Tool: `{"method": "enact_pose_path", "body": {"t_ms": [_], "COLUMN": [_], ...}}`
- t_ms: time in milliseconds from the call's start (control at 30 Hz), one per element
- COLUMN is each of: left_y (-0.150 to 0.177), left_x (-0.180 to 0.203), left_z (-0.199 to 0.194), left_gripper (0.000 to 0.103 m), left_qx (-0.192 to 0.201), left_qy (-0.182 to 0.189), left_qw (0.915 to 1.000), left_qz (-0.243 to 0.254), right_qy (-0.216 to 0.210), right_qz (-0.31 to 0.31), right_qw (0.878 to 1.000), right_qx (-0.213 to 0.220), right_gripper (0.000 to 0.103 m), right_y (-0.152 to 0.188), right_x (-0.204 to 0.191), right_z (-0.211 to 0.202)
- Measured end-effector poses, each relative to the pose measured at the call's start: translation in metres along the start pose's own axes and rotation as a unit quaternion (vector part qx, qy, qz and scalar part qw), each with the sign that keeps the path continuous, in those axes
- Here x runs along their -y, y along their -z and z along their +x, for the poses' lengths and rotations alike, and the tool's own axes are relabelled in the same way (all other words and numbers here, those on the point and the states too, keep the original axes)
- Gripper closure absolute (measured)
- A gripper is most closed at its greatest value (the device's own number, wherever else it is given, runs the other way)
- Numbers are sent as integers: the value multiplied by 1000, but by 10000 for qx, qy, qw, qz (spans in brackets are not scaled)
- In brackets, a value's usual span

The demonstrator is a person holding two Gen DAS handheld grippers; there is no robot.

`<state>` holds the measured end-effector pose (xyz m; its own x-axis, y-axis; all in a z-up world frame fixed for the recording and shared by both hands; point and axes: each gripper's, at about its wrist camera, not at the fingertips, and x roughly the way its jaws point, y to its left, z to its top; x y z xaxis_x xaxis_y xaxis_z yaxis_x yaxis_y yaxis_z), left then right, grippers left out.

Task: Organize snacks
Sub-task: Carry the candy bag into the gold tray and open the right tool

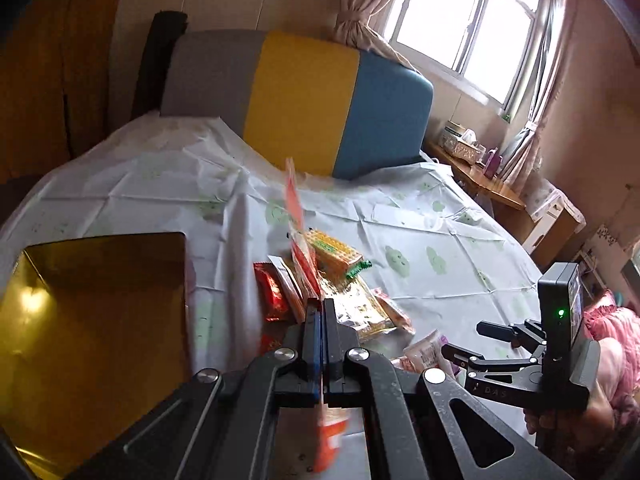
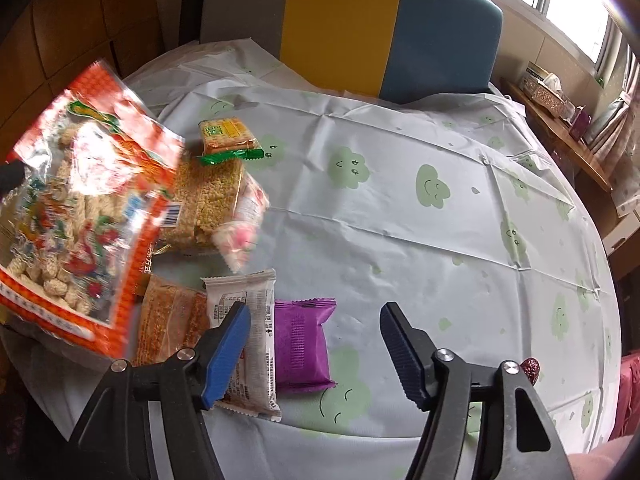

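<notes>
Left hand-held gripper: jaws fully closed, pinching the edge of a large orange-and-clear snack bag, which hangs edge-on in the left wrist view and is lifted off the desk. In the right wrist view the bag appears at the left, tilted, above the pile of snacks; small pale pieces show through its clear panel.

Right hand-held gripper: jaws partly open and holding nothing, poised over the desk. Its left blue pad overlaps a white wrapped bar; whether they touch cannot be told. A purple packet lies just beside the white bar, between the 2 pads in the picture.

Further snacks on the desk: a green-and-yellow cracker pack, a clear pack of puffed-grain bars and an orange-brown packet, all close together.

A gold tin tray lies at the left in the left wrist view, near the pile. A cloud-print cloth covers the desk; a grey, yellow and blue chair back stands behind it.
</notes>
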<state>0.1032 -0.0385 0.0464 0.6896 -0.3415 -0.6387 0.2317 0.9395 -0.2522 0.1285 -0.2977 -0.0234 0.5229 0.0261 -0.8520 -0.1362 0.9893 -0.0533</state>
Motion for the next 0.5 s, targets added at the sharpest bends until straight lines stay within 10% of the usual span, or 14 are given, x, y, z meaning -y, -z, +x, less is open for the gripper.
{"method": "enact_pose_path", "body": {"t_ms": [500], "left_y": [-20], "left_x": [-2], "left_z": [-29], "left_gripper": [103], "left_qx": [248], "left_qy": [157], "left_qw": [9996], "left_qz": [57], "right_qy": [85], "right_qz": [117], "right_qw": [9999], "right_qx": [82], "right_gripper": [35], "right_y": [0], "right_x": [4], "right_z": [-4]}}
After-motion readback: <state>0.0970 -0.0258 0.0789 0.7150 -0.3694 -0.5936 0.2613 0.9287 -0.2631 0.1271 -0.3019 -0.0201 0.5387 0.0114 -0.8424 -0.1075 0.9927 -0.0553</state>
